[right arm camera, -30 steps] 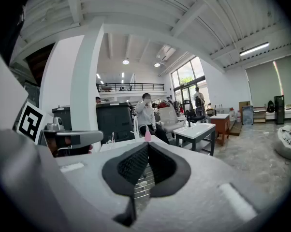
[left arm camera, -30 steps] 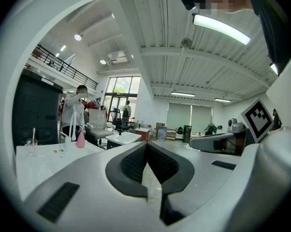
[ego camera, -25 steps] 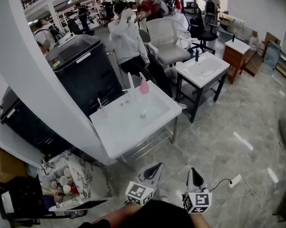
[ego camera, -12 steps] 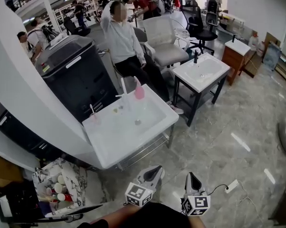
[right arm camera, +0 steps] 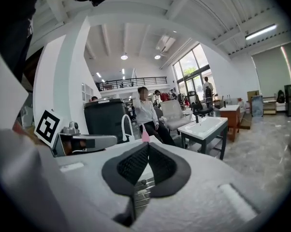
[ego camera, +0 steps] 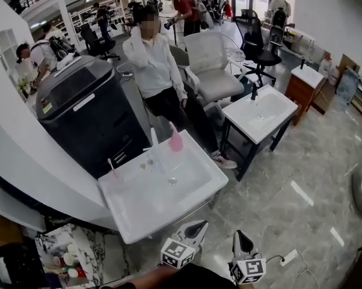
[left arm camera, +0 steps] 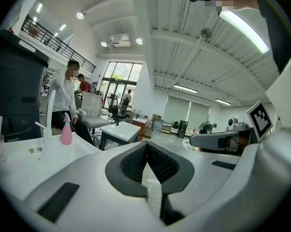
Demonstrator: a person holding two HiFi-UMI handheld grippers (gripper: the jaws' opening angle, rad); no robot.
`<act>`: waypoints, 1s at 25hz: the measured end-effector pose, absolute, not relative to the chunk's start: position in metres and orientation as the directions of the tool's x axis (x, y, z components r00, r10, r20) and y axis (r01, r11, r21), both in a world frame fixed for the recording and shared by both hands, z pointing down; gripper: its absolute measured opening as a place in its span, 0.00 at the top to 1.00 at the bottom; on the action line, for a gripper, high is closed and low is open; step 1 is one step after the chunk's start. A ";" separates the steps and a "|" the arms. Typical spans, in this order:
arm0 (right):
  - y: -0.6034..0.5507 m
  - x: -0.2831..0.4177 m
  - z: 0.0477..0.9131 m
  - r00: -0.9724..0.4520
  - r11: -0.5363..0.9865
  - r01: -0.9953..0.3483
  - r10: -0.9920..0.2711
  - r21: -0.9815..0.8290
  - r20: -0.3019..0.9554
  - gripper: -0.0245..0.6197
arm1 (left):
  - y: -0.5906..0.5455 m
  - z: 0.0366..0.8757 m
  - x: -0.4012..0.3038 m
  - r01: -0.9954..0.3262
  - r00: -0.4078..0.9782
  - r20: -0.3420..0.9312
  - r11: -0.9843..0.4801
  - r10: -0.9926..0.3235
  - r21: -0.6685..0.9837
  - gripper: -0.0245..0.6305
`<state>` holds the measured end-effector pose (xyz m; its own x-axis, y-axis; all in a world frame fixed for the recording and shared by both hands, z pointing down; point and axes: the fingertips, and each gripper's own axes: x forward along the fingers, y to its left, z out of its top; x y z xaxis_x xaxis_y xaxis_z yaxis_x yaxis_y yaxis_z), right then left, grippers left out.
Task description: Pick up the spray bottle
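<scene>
Both sink and spray bottle nearer than before

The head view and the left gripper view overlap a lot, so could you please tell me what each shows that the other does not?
Only the head view shows the marbled box of cups on the floor and the white power strip. Only the left gripper view shows the left tongs closed on nothing, and the ceiling lights. Both show the pink spray bottle standing at the back of the white sink, and the person in white behind it.
</scene>
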<state>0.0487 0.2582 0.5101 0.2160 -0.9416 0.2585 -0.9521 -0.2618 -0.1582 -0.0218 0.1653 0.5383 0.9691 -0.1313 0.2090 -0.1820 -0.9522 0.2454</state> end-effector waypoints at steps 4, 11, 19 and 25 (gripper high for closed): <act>0.206 0.080 0.501 0.217 -0.258 -0.956 -0.941 -0.138 0.260 0.96 | 0.114 0.534 0.007 -0.179 0.974 0.183 -0.948 -0.134 0.262 0.94; 0.115 0.119 0.505 0.195 -0.231 -0.968 -0.937 -0.096 0.291 0.96 | 0.027 0.544 0.043 -0.182 0.975 0.177 -0.934 -0.132 0.308 0.94; 0.059 0.143 0.509 0.188 -0.227 -0.969 -0.930 -0.092 0.315 0.96 | -0.035 0.558 0.065 -0.201 0.972 0.182 -0.929 -0.149 0.311 0.94; 0.016 0.162 0.514 0.135 -0.171 -0.980 -0.946 -0.100 0.293 0.96 | -0.088 0.560 0.076 -0.318 0.945 0.183 -0.895 -0.272 0.313 0.94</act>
<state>0.1622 0.0158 0.5144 0.1350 -0.9465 0.2932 -0.9802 -0.1708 -0.0999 0.0755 -0.0875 0.5596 0.9448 -0.2720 0.1826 -0.3181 -0.8950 0.3128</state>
